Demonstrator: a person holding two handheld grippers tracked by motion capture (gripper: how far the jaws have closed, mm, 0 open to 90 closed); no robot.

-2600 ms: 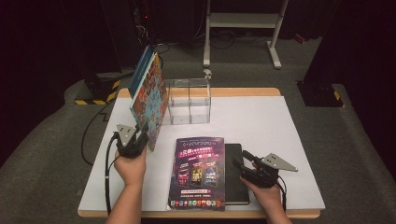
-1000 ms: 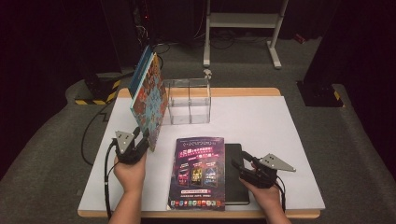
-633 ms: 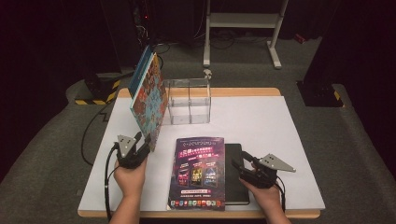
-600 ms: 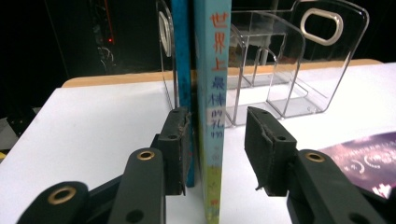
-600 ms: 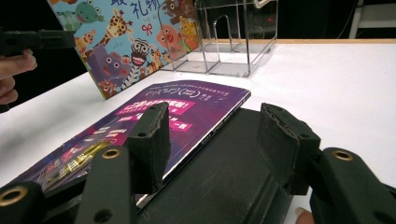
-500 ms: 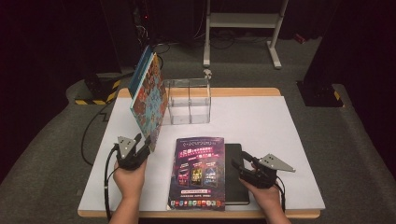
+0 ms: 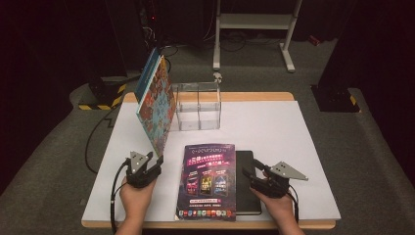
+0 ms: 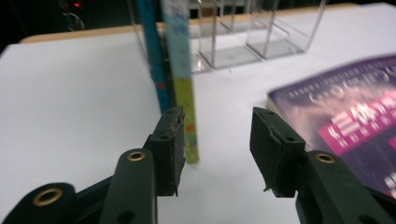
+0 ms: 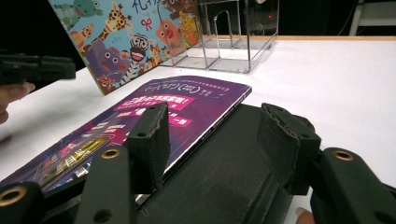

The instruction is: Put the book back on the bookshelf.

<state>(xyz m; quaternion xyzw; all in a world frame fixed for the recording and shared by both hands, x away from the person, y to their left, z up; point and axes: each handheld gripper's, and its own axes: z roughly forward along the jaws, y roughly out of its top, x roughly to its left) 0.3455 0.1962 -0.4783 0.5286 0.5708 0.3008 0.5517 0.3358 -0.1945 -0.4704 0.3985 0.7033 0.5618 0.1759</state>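
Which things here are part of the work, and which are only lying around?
In the work:
- picture book, leaning on the clear box
- purple magazine
- black book
- left gripper
- right gripper

Lying around:
- clear box
- metal stand behind the table

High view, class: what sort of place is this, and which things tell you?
Probably a lab or studio set up for recording: a white table on grey carpet, a dark backdrop, a metal stand, and hazard tape.

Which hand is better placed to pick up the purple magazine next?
Right: its tongs already sit over the black book under the purple magazine; the left tongs stand open by the leaning books.
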